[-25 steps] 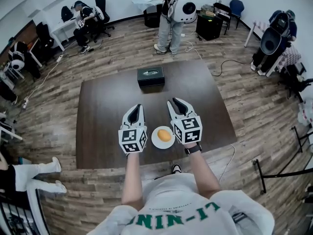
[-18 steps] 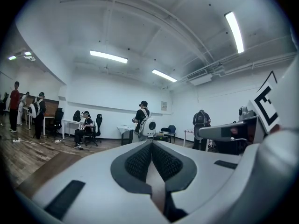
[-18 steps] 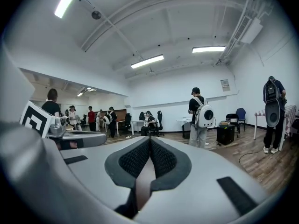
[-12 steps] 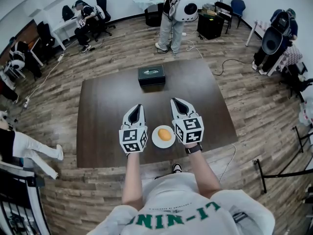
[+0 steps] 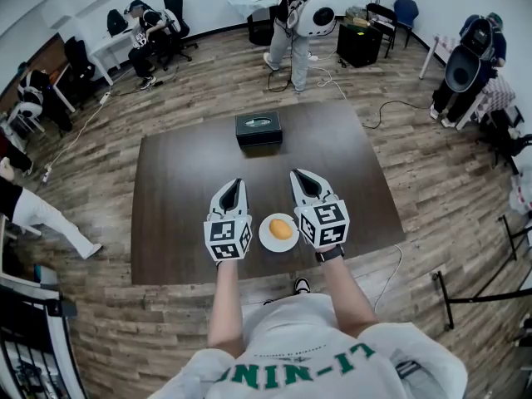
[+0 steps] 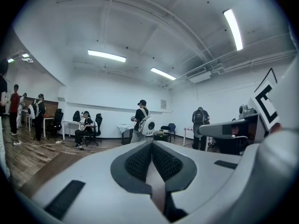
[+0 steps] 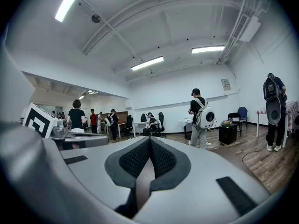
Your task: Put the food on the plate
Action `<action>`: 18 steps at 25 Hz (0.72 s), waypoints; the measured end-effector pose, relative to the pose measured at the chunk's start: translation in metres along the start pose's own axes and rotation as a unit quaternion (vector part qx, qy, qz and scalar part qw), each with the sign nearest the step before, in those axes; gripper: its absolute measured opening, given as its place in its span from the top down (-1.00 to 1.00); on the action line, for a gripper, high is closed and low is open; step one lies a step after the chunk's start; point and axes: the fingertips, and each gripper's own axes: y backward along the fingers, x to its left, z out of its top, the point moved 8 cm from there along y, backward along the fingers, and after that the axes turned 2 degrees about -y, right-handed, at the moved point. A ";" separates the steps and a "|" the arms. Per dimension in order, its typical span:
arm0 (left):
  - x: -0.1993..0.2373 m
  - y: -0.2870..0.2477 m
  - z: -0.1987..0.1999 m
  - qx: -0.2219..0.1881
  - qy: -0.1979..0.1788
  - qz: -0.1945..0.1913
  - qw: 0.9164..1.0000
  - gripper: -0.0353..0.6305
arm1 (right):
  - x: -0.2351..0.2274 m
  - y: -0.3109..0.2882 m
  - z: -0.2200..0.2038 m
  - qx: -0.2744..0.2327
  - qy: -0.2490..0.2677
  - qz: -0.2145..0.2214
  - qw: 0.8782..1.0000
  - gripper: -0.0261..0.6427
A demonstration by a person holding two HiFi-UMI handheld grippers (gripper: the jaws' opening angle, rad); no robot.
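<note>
A small white plate [image 5: 268, 241] sits near the front edge of the dark table [image 5: 191, 173]. On it lies an orange-yellow piece of food [image 5: 281, 229]. My left gripper [image 5: 237, 184] hovers just left of the plate, shut with nothing in it. My right gripper [image 5: 298, 175] hovers just right of the plate, also shut and empty. In the left gripper view the pads [image 6: 140, 160] meet, and in the right gripper view the pads [image 7: 138, 158] meet too. Both gripper views point across the room, so plate and food are hidden there.
A dark green box [image 5: 258, 128] stands at the table's far middle. A person with a white backpack [image 5: 313, 13] stands beyond the table. Others sit at desks far left [image 5: 141, 32]. Cables [image 5: 378, 106] run across the wooden floor to the right.
Both grippers drifted very slightly right beside the plate. A person at the left edge walked on. The food stays on the plate.
</note>
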 end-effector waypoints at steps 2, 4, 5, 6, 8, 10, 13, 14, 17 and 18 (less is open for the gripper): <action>-0.001 0.001 -0.001 0.000 0.000 0.000 1.000 0.85 | -0.001 0.001 -0.003 0.003 -0.006 -0.004 1.000 0.88; -0.001 0.002 -0.001 -0.001 0.000 0.000 1.000 0.85 | -0.003 0.002 -0.005 0.005 -0.004 -0.014 1.000 0.88; -0.001 0.002 -0.001 -0.001 0.000 0.000 1.000 0.85 | -0.004 0.003 -0.006 0.006 -0.003 -0.019 1.000 0.88; -0.001 0.003 -0.001 -0.002 0.000 0.000 1.000 0.85 | -0.005 0.004 -0.006 0.006 -0.001 -0.023 1.000 0.88; -0.001 0.003 -0.001 -0.003 0.001 0.001 1.000 0.85 | -0.006 0.004 -0.006 0.008 0.002 -0.025 1.000 0.88; -0.002 0.003 -0.002 -0.003 0.001 0.001 1.000 0.85 | -0.006 0.004 -0.007 0.010 0.006 -0.025 1.000 0.88; -0.003 0.004 -0.003 -0.004 0.002 0.000 1.000 0.85 | -0.004 0.004 -0.009 0.016 0.010 -0.025 1.000 0.88; -0.004 0.004 -0.004 -0.004 0.002 0.000 1.000 0.85 | -0.003 0.004 -0.010 0.018 0.012 -0.026 0.999 0.89; -0.006 0.006 -0.005 -0.004 0.003 0.001 1.000 0.85 | -0.003 0.005 -0.012 0.021 0.017 -0.023 0.999 0.89; -0.006 0.007 -0.005 -0.004 0.007 0.001 1.000 0.85 | -0.003 0.005 -0.012 0.021 0.017 -0.021 0.999 0.89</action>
